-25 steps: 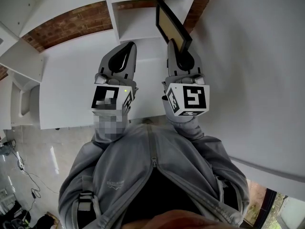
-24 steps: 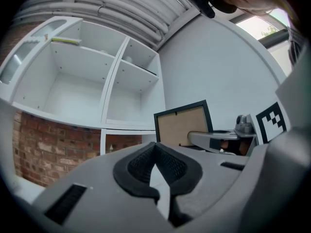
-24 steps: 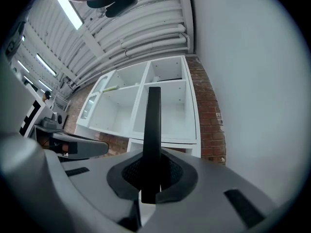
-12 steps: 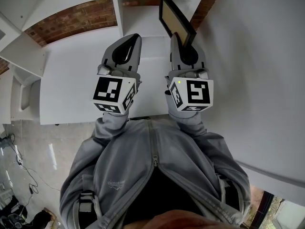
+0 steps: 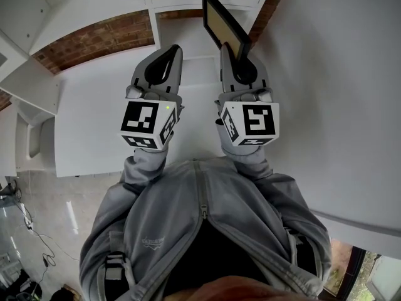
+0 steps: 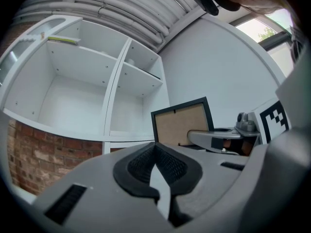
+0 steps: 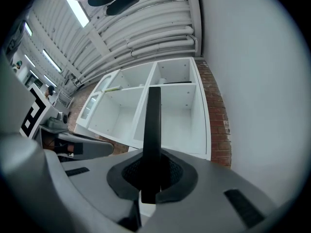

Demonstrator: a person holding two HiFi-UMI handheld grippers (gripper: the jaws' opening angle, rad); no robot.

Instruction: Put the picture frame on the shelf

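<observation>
One picture frame (image 5: 221, 21) in the right tool (image 5: 237, 52) has edged forward.

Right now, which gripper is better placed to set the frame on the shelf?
Right. The right gripper is shut on the picture frame, holding it edge-on toward the open shelf compartments ahead. The left gripper is shut and empty beside it.

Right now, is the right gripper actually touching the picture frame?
Touching. The right gripper view shows the right gripper with its jaws closed on the thin black edge of the picture frame.
</observation>
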